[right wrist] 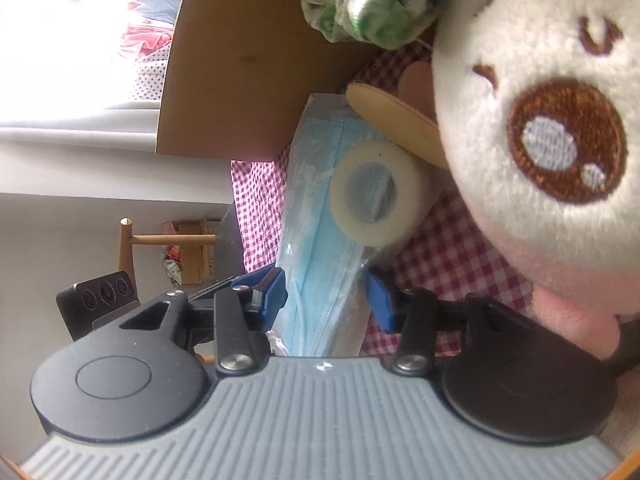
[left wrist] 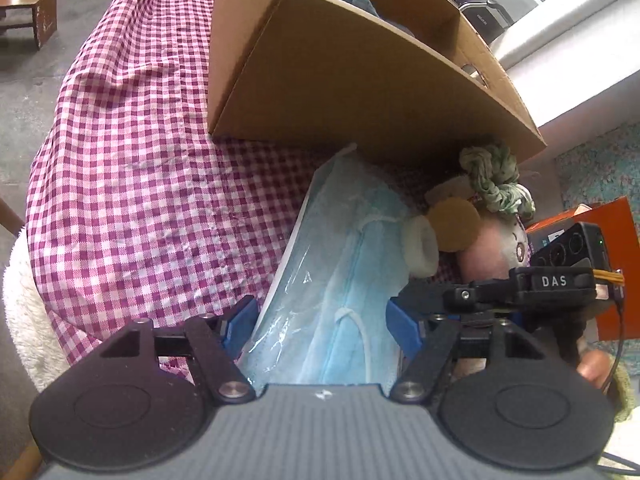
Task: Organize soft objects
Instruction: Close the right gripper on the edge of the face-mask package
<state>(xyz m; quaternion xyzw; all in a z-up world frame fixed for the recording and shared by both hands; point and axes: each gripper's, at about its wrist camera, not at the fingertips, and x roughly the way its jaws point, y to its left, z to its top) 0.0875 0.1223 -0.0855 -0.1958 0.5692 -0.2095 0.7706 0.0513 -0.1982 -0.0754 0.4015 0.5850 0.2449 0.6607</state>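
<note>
A clear bag of blue face masks point(left wrist: 340, 248) lies on the checked cloth in front of a cardboard box point(left wrist: 352, 76). My left gripper point(left wrist: 320, 320) is open with its blue pads on either side of the bag's near end. My right gripper point(right wrist: 326, 296) is also open astride the same bag point(right wrist: 320, 240). A white tape roll point(right wrist: 374, 192) rests on the bag and also shows in the left wrist view point(left wrist: 420, 248). A plush toy point(right wrist: 540, 120) with brown embroidered eyes fills the right of the right wrist view. A green knotted cloth point(left wrist: 496, 180) lies against the box.
The red and white checked cloth point(left wrist: 132, 168) covers the surface and drops off at the left. A round tan pad point(left wrist: 454, 224) leans by the tape roll. An orange box point(left wrist: 592, 240) stands at the right. A wooden stool point(left wrist: 32, 12) is on the floor far left.
</note>
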